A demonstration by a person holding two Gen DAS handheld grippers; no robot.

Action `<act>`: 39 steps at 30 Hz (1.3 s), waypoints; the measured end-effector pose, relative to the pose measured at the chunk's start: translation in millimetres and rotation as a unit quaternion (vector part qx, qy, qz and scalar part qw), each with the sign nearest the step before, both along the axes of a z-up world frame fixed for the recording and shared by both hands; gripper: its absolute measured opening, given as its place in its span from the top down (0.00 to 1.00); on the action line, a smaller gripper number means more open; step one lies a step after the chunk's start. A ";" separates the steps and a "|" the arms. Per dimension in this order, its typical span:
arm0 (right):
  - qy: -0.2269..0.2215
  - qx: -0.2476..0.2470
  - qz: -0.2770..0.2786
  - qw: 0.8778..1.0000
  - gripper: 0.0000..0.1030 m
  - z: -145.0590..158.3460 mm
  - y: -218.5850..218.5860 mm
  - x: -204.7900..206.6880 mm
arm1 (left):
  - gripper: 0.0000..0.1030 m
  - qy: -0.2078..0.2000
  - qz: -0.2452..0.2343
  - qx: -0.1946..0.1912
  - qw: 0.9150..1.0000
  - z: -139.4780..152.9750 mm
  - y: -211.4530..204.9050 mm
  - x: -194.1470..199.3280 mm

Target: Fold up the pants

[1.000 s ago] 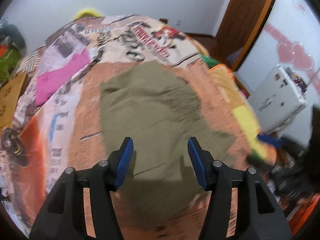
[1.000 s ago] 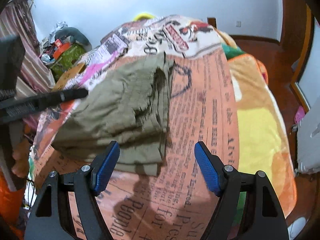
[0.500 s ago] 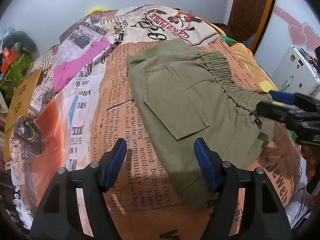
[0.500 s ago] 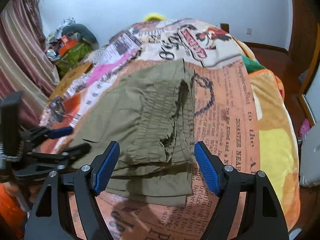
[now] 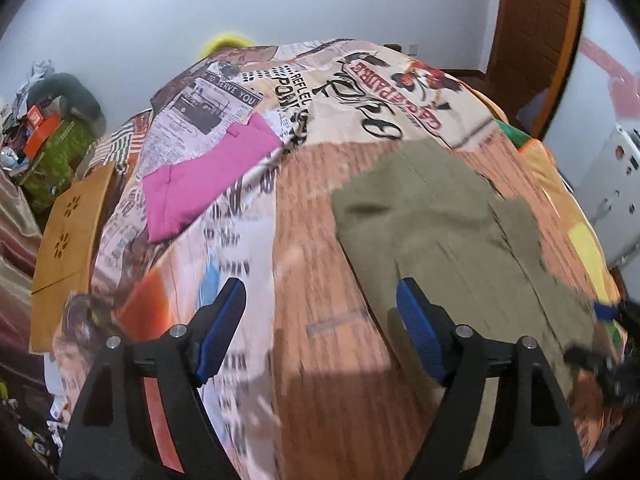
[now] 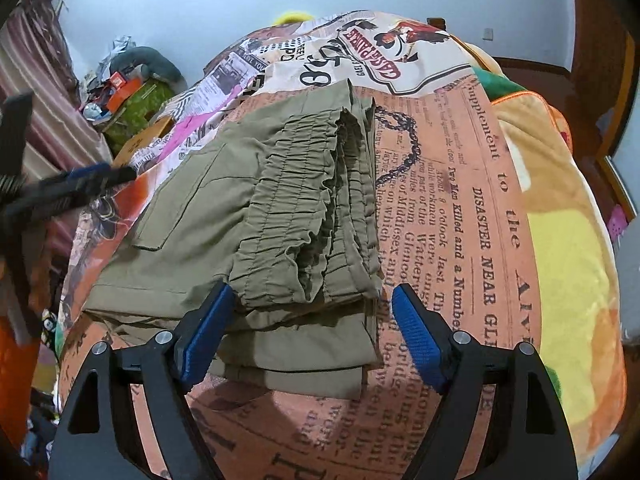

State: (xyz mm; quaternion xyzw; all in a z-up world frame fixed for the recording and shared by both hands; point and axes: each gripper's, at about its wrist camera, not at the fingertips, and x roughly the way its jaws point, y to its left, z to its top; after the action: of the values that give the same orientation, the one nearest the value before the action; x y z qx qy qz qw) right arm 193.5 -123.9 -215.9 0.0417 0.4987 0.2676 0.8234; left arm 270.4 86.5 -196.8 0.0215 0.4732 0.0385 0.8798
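Olive-green pants (image 6: 248, 216) lie folded in a stack on the newspaper-print bed cover, with the gathered elastic waistband (image 6: 296, 200) on top at the right. My right gripper (image 6: 312, 320) is open and empty, just in front of the near edge of the stack. My left gripper (image 5: 320, 320) is open and empty above the bed cover, left of the pants (image 5: 452, 232), which look blurred there. The left gripper also shows as a blurred dark shape at the left of the right wrist view (image 6: 68, 188).
A pink garment (image 5: 208, 176) lies on the bed cover (image 5: 320, 216) at the back left. A wooden board (image 5: 68, 240) leans at the bed's left side. Clutter sits in the far left corner (image 5: 44, 132). A white appliance (image 5: 612, 200) and a wooden door (image 5: 536, 28) are on the right.
The left gripper has swung left, away from the pants, and its view is now blurred. The right gripper has moved closer to the near edge of the folded stack.
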 end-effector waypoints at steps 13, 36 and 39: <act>-0.002 -0.003 -0.002 1.000 0.22 -0.3 -3.8 5.7 | 0.24 0.092 -0.018 -0.006 0.996 -69.6 7.3 118.7; -0.017 -0.044 -0.045 0.998 0.21 7.2 -25.2 14.8 | 0.00 0.073 0.007 0.115 0.991 -84.7 0.8 65.5; -0.026 -0.043 -0.048 0.998 0.21 14.0 -29.5 7.5 | 0.00 0.072 0.021 0.097 0.992 -79.5 6.2 43.2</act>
State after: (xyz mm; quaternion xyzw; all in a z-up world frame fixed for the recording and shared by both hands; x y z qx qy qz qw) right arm 201.1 -153.5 -201.9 0.0226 0.4858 0.2072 0.8488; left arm 313.6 92.7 -276.4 0.1001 0.5300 0.1008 0.8360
